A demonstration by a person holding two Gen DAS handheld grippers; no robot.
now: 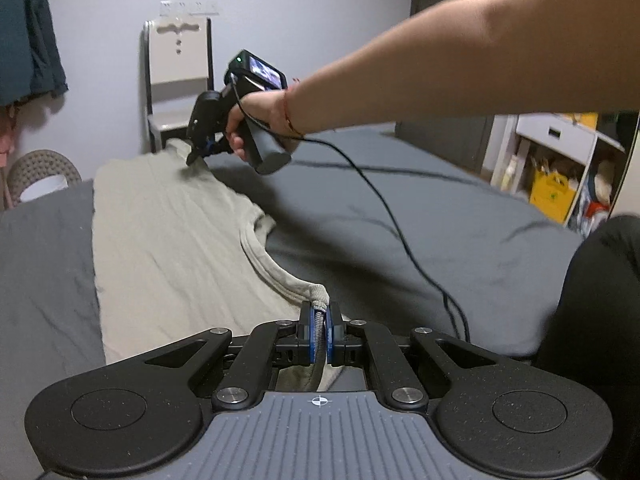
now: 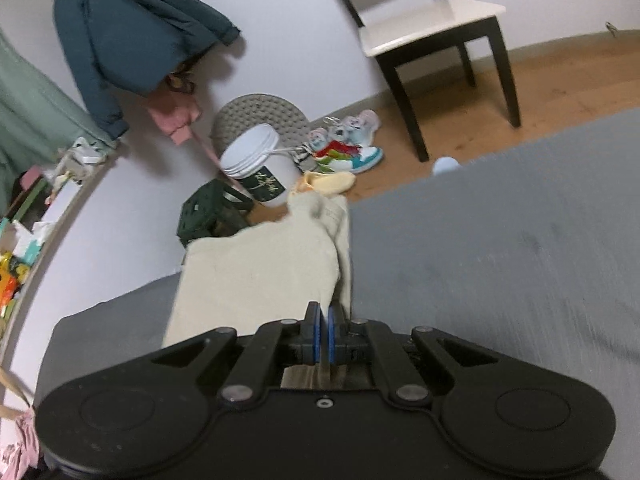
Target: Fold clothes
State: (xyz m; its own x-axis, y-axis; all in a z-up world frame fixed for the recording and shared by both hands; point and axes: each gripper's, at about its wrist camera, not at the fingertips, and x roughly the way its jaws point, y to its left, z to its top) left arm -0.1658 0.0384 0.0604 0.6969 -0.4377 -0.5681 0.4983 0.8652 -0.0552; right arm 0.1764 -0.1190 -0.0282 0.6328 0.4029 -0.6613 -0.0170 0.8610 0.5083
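A beige T-shirt (image 1: 168,240) lies stretched along the grey bed (image 1: 420,216). My left gripper (image 1: 319,312) is shut on the ribbed collar edge at the shirt's near end. My right gripper (image 1: 196,156), held by a bare arm, pinches the shirt's far end in the left wrist view. In the right wrist view the right gripper (image 2: 324,312) is shut on a fold of the beige T-shirt (image 2: 260,276), whose hem hangs over the bed (image 2: 500,260) edge.
A black cable (image 1: 400,232) trails across the bed from the right gripper. A white chair (image 2: 432,28), white bucket (image 2: 260,168), shoes (image 2: 344,148) and a green crate (image 2: 212,212) stand on the floor beyond. A dark jacket (image 2: 132,28) hangs on the wall. Shelves (image 1: 560,172) stand at right.
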